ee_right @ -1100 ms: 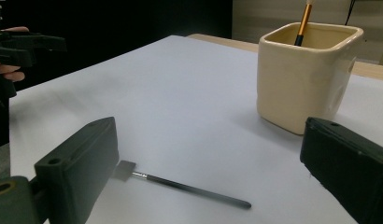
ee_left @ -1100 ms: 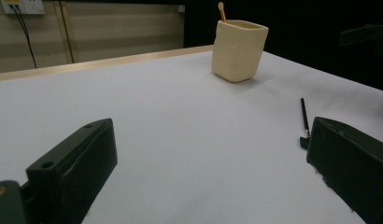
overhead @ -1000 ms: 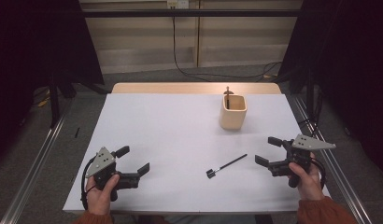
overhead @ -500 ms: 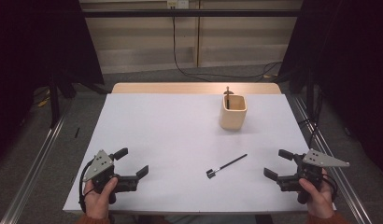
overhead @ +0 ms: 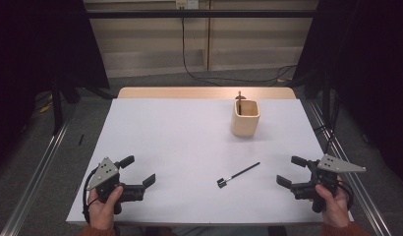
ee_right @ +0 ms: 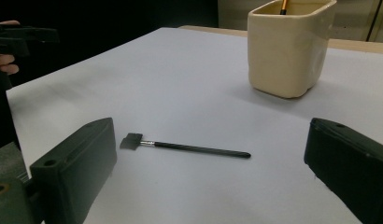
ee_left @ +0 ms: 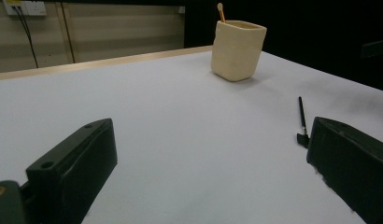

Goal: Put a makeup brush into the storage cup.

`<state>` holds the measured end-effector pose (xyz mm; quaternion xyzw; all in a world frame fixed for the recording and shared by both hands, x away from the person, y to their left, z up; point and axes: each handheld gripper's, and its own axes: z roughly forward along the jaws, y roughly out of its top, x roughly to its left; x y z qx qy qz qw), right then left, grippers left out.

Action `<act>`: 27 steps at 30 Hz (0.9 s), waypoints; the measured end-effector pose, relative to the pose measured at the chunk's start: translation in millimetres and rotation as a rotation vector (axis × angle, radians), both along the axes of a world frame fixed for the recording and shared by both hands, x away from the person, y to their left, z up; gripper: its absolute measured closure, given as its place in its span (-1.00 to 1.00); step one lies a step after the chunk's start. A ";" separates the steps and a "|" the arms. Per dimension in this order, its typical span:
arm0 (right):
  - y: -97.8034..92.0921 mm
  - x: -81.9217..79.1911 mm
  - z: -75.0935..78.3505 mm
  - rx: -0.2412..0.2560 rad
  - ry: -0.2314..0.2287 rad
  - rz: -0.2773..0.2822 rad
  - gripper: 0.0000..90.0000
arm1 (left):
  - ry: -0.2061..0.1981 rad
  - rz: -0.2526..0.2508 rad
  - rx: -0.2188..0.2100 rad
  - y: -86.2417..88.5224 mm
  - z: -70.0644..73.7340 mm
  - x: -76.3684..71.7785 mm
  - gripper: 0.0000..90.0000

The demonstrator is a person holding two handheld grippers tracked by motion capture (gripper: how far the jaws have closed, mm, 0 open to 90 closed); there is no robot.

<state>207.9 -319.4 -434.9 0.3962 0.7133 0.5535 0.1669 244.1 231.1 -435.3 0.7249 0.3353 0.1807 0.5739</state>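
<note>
A thin black brush (overhead: 237,174) (ee_right: 187,147) (ee_left: 301,119) with a small flat head lies on the white table (overhead: 180,147), front centre. A cream cup (overhead: 245,118) (ee_left: 237,50) (ee_right: 288,45) stands at the back right with a brush handle (overhead: 240,98) sticking up from it. My left gripper (overhead: 139,171) rests open at the front left corner, held by a hand. My right gripper (overhead: 293,171) stands open at the front right, a little right of the lying brush. Nothing is between either pair of jaws.
The table's wooden far edge (overhead: 204,93) runs along the back. Metal rails (overhead: 32,177) flank the table on the floor, and cables (overhead: 199,73) trail behind it. In the right gripper view the other hand and its gripper (ee_right: 17,39) show at far left.
My right gripper has drawn back toward the front edge and a little right, away from the lying brush. The left gripper has barely shifted.
</note>
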 end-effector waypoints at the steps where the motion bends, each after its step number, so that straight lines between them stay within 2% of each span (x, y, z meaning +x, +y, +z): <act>1: 0.8 1.0 0.0 -0.003 -0.004 -0.001 -0.96 | -0.003 -0.002 0.003 0.0 0.2 0.0 -0.96; 3: 3.1 2.4 0.1 -0.028 -0.023 -0.005 -0.96 | 0.000 0.000 0.001 -1.0 0.5 -0.8 -0.96; 6: 4.6 5.0 1.0 -0.038 -0.019 0.003 -0.95 | -0.001 0.003 0.002 -0.9 0.4 -1.4 -0.96; 14: 9.1 19.9 7.0 -0.033 -0.038 0.026 -0.95 | -0.005 0.027 -0.005 3.6 1.2 -2.9 -0.96; 19: 12.6 30.4 14.5 -0.027 -0.068 0.034 -0.95 | -0.012 0.022 0.002 2.3 1.6 -2.9 -0.96; 27: 16.5 50.0 25.5 -0.020 -0.090 0.039 -0.91 | -0.001 0.022 0.002 0.9 0.8 -1.4 -0.96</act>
